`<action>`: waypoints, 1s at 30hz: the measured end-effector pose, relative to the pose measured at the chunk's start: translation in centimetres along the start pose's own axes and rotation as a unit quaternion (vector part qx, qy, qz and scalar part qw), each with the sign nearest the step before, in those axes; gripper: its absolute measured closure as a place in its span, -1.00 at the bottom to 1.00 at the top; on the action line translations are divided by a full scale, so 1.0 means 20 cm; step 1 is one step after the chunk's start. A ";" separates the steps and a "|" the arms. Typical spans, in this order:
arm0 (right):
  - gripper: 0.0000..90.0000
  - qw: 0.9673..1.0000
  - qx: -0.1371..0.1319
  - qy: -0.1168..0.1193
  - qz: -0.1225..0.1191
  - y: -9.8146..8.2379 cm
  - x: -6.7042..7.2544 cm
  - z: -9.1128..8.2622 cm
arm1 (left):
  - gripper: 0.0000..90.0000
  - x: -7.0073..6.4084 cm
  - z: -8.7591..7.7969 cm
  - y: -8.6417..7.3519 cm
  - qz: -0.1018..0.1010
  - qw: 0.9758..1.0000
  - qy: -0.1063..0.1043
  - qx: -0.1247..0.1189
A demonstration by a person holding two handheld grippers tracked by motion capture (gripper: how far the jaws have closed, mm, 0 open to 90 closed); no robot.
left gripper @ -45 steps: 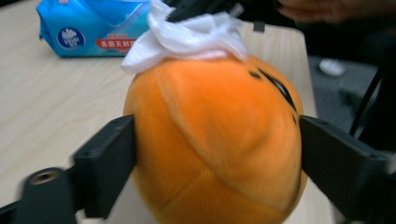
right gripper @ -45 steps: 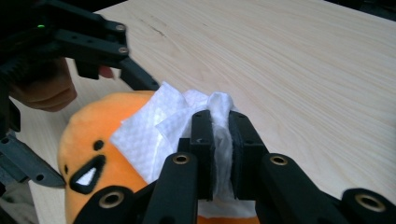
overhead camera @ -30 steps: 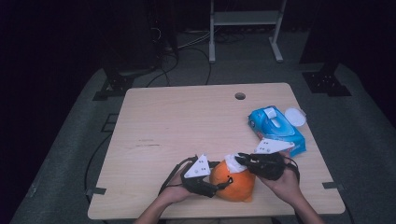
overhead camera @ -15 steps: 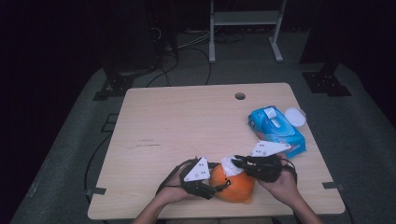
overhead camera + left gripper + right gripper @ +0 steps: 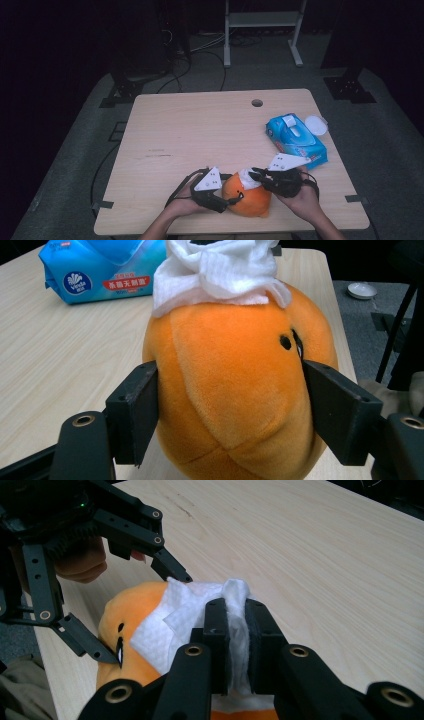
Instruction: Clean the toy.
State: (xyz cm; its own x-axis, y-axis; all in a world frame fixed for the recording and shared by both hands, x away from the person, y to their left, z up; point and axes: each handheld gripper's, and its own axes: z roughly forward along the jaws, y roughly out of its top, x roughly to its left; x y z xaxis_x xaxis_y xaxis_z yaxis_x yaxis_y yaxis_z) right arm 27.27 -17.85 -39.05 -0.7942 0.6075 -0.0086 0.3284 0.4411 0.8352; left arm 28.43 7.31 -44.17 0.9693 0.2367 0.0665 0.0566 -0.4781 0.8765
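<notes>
Wiping plush top: right gripper (image 5: pixel 235 645) pinches white wipe (image 5: pixel 172 622) atop orange plush toy (image 5: pixel 248 196) at table's (image 5: pixel 200 130) near edge. Left gripper (image 5: pixel 232 405) straddles toy's flanks, jaws just been opening, pads touching. Wipe directly below right jaws.

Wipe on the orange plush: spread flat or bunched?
Bunched: the white wipe is pinched into a ridge by the right claw atop the plush.
</notes>
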 end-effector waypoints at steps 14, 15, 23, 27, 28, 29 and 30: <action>0.79 0.999 0.011 -0.001 0.053 -0.10 -0.15 -0.04 | -0.40 0.03 -0.01 -0.04 -0.021 1.000 -0.006 0.008; 0.79 0.999 0.009 0.001 0.051 -0.09 -0.14 -0.04 | -0.40 0.03 -0.01 -0.04 -0.020 1.000 -0.007 0.010; 0.78 1.000 0.010 0.009 0.026 -0.08 -0.09 -0.04 | -0.40 0.04 -0.02 -0.05 -0.027 0.999 -0.010 0.013; 0.78 0.999 0.014 -0.005 0.047 -0.14 -0.15 -0.07 | -0.40 0.05 -0.02 -0.05 -0.033 0.999 -0.013 0.009; 0.78 0.998 0.014 -0.006 0.057 -0.15 -0.16 -0.08 | -0.40 0.05 -0.02 -0.05 -0.035 0.999 -0.014 0.009; 0.78 0.998 0.014 -0.006 0.059 -0.16 -0.16 -0.08 | -0.40 0.06 -0.01 -0.05 -0.037 0.999 -0.014 0.008; 0.78 0.998 0.014 -0.009 0.058 -0.15 -0.16 -0.09 | -0.40 0.06 -0.01 -0.05 -0.038 0.999 -0.014 0.009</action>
State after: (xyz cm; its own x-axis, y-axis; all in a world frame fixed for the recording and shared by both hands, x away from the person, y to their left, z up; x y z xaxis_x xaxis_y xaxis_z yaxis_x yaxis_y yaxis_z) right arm 27.91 -22.29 -40.62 -0.7402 0.6680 0.0771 0.4319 0.3844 0.8159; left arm 29.44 8.30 -44.92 0.9684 0.2492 -0.0134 0.1340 -0.4740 0.8703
